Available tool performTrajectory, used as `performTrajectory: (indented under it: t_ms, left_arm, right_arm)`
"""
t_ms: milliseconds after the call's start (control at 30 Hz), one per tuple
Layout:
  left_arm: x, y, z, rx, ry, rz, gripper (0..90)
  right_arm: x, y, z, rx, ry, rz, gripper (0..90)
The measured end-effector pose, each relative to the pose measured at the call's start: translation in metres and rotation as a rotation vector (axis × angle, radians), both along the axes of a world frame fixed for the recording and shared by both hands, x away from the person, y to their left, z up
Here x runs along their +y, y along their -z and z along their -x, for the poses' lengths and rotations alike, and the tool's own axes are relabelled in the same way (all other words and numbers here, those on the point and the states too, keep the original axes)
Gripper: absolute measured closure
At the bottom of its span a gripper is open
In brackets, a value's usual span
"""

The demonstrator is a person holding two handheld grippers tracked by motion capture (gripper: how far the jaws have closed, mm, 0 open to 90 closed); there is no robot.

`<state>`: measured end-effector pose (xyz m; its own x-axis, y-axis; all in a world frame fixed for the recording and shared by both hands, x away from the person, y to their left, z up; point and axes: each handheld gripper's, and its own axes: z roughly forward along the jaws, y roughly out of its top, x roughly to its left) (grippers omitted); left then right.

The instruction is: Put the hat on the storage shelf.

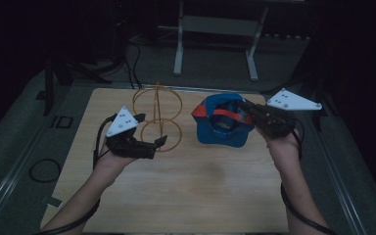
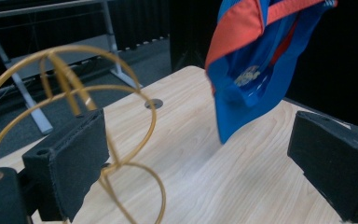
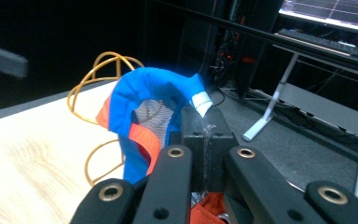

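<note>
— What is the right gripper [image 1: 252,113] doing?
— Its jaws are clenched on the rim of the blue and orange cap [image 1: 223,126], which hangs clear of the table [image 1: 191,191], probably so it can be carried.
— And the left gripper [image 1: 157,143]?
— Jaws spread wide, one pad beside the wire stand [image 1: 157,117], touching or not I cannot tell, likely to steady it. The cap hangs just beyond.

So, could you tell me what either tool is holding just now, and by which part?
The right tool is shut on the blue and orange cap, pinching its back edge. The left tool is open beside the gold wire stand, holding nothing.
</note>
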<state>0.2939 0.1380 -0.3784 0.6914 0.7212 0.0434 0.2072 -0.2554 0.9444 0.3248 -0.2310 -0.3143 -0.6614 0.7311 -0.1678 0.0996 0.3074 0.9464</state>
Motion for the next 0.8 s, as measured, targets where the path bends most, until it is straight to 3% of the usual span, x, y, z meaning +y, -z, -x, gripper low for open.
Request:
performTrajectory:
  t_ms: [233, 400, 600, 800]
  left_arm:
    - [-0.029, -0.023, -0.02, -0.018, 0.042, -0.004, 6.4]
    - [-0.048, -0.034, -0.03, -0.015, 0.08, -0.033, 7.2]
    - [-0.069, -0.044, -0.039, -0.008, 0.126, -0.047, 12.9]
    - [-0.089, -0.047, -0.049, 0.0, 0.129, -0.074, 16.8]
  right_arm:
    - [0.001, 0.002, 0.004, -0.005, -0.017, -0.009, 90.0]
    - [0.006, 0.004, 0.009, -0.009, -0.04, 0.005, 90.0]
    - [0.012, 0.006, 0.016, -0.011, -0.068, 0.007, 90.0]
    - [0.017, 0.007, 0.017, -0.013, -0.083, 0.01, 90.0]
